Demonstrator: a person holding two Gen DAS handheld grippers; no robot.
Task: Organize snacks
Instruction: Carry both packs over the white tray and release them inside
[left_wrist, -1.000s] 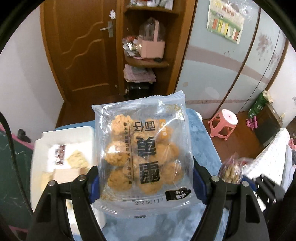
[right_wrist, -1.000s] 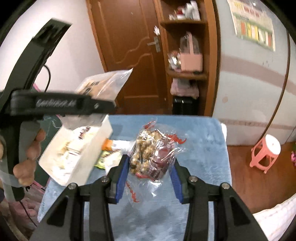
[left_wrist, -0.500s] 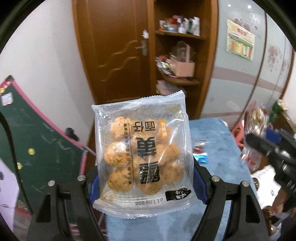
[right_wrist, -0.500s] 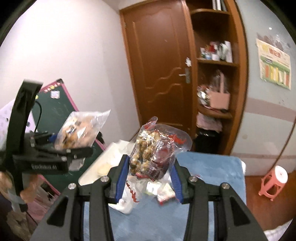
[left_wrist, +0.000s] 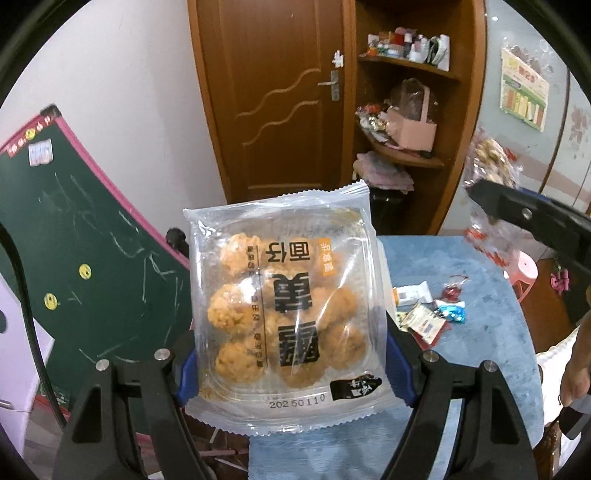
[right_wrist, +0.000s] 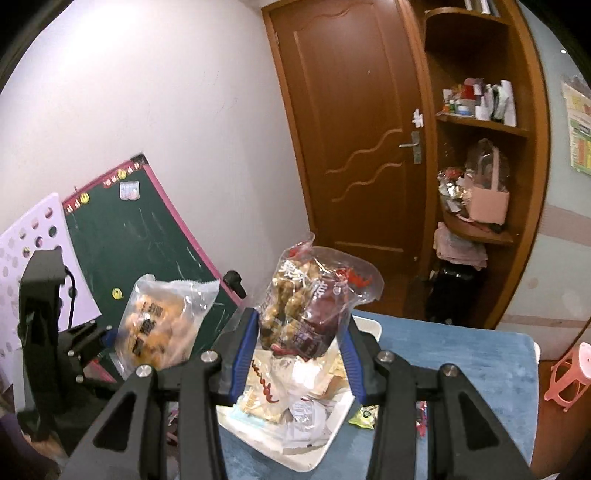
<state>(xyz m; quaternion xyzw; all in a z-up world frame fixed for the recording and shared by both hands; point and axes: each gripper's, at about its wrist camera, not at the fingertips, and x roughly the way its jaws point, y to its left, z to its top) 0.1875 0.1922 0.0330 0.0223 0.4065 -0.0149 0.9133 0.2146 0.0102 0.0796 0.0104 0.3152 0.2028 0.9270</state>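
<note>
1. The left claw (left_wrist: 291, 354) is partly open, and its two blue pads squeeze the sides of a clear pack of round golden puffs (left_wrist: 284, 314). The pack stands up between the pads, with black writing that reads upside down.
2. The right claw (right_wrist: 301, 350) is closed much tighter. Its blue pads pinch the lower part of a crinkly clear bag of nuts (right_wrist: 310, 306). The bag has red marks on it and its top sticks up above the pads.
3. Both packs are up in the air, not resting on the table (left_wrist: 480, 295).
4. In the right view, the left claw and its puffs are off to the left, near the table's left edge. In the left view, the nut bag shows at the right side, higher than the table.
5. Right under the nut bag sits a white tray (right_wrist: 325, 439). It lies near the left edge of the table and is full of small wrapped snacks.
6. More loose snacks (left_wrist: 428, 310) lie in a little pile on the blue table top, near its middle. A small green packet (right_wrist: 364, 411) lies just beside the tray's right side.
7. A green chalkboard (left_wrist: 85, 258) with a pink frame leans by the wall, past the table's left edge.
8. Behind the table is a brown door (left_wrist: 280, 92). Next to it are brown corner shelves (left_wrist: 406, 155) with a pink box and other small things.
9. A pink stool (right_wrist: 569, 376) stands on the floor past the table's right edge.
</note>
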